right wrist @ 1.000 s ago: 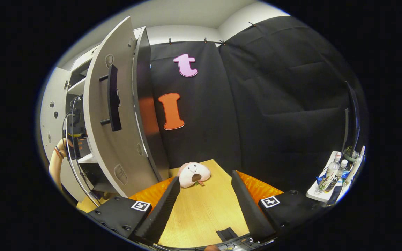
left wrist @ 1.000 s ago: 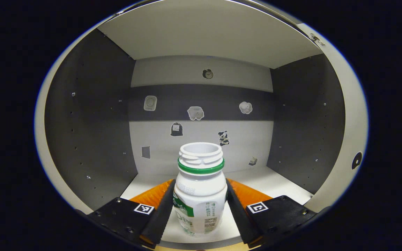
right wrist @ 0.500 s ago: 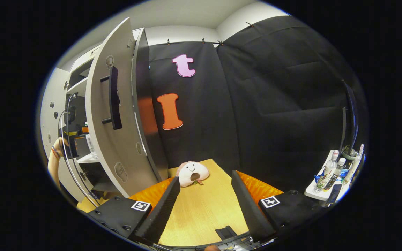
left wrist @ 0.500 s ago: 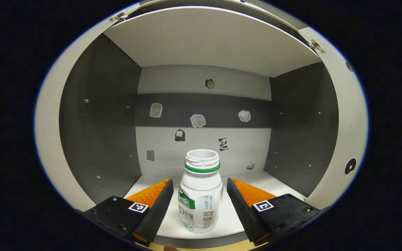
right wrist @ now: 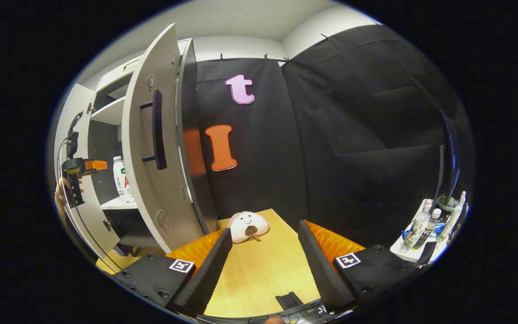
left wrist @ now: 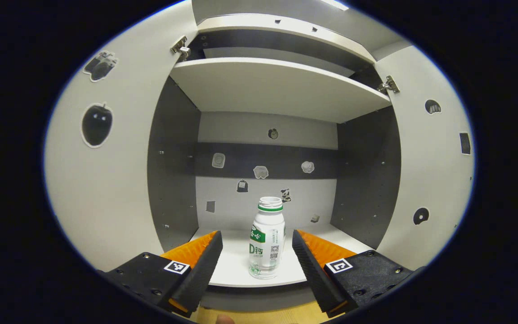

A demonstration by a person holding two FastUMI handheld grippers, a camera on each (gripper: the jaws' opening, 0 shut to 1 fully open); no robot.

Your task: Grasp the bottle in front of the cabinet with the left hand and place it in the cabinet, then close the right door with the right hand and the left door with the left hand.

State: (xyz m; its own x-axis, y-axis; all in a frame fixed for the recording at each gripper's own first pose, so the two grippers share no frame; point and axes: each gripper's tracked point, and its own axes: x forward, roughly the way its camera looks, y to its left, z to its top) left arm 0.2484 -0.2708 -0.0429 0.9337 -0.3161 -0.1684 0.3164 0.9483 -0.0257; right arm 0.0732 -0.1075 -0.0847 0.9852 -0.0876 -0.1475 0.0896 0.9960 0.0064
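The bottle (left wrist: 267, 238) stood upright on the cabinet's lower shelf (left wrist: 236, 270), free of the left tool (left wrist: 255, 256), whose jaws gaped apart. The right tool (right wrist: 262, 265) hung open over the counter (right wrist: 259, 274), beside the open right door (right wrist: 144, 148)

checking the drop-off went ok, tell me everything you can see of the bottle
The bottle is a small white plastic one with a rounded body, a green ring under a threaded neck and no cap on its open mouth. A green and white printed label wraps the body. It stands upright on the cabinet's lower shelf, near the front edge. Nothing but the shelf touches it: the left gripper is open, its fingers clear on either side. In the right gripper view it shows past the open right door.
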